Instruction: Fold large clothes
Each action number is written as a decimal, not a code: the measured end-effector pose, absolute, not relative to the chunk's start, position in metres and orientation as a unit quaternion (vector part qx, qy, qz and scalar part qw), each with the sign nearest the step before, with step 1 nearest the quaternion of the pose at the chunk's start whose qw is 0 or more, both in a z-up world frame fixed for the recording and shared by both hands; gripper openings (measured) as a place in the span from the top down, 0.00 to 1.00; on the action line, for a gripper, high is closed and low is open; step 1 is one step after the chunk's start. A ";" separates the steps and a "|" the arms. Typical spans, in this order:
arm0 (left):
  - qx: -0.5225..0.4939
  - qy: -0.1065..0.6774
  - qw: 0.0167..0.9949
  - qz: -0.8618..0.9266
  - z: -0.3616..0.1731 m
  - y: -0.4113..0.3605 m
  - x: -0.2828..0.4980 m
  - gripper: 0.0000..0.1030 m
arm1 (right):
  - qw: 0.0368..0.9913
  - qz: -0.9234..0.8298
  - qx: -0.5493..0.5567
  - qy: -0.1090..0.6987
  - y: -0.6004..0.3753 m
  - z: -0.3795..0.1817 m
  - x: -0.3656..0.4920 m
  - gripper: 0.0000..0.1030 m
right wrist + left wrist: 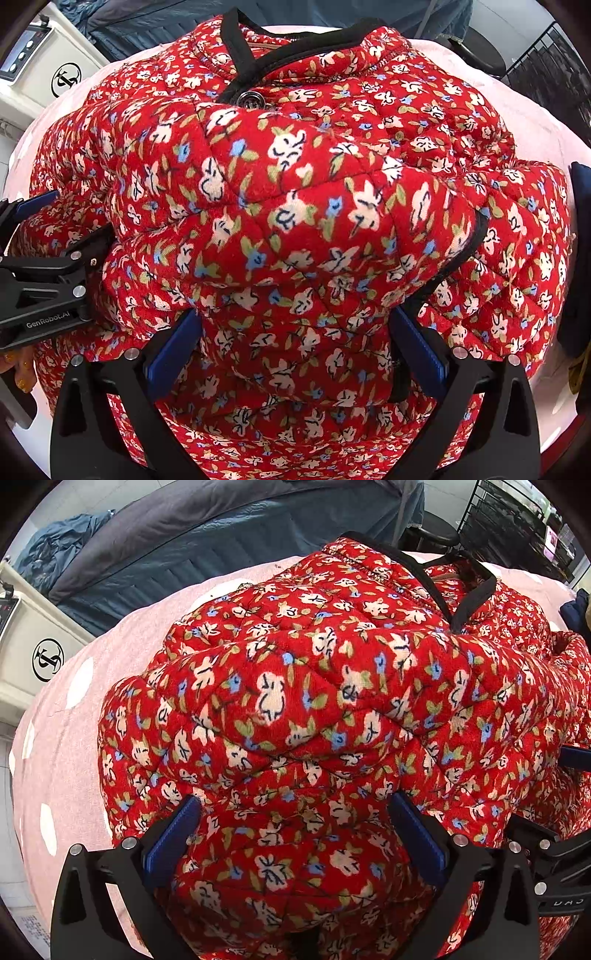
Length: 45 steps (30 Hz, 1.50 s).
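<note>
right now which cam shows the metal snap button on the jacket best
The right wrist view. The snap button sits in plain sight just below the black collar trim of the red floral jacket. In the left wrist view the collar trim shows, but the button is not visible.

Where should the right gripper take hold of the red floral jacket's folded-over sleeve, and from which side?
Grip the sleeve near its black-trimmed cuff, coming from the near, lower edge. The cuff lies free on top of the red floral jacket, so probably only one padded layer gets pinched. The right gripper is open, straddling fabric below it.
</note>
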<state>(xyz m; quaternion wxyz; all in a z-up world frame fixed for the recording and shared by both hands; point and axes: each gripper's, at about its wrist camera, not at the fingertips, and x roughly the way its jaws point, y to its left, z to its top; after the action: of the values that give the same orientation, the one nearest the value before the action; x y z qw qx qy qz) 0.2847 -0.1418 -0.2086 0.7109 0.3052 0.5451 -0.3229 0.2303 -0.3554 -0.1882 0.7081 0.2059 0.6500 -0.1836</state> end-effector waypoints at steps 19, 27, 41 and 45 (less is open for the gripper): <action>0.316 0.479 0.752 -0.325 -0.177 -0.129 0.250 0.06 | 0.777 -0.208 0.195 0.561 -0.320 -0.138 0.183 0.04; 0.309 0.445 0.773 -0.330 -0.151 -0.084 0.195 0.06 | 0.783 -0.234 0.244 0.522 -0.288 -0.122 0.107 0.04; 0.207 0.564 0.747 -0.283 -0.194 0.065 0.133 0.06 | 0.724 -0.228 0.262 0.596 -0.251 -0.161 -0.033 0.04; 0.242 0.562 0.740 -0.278 -0.202 0.056 0.129 0.06 | 0.719 -0.227 0.242 0.611 -0.234 -0.164 -0.048 0.04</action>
<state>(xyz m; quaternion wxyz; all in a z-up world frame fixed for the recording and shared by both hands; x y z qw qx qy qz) 0.1288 0.0565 -0.2022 0.7402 0.2423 0.5623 -0.2779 -0.0482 -0.2337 -0.1643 0.7190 0.2420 0.6108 -0.2267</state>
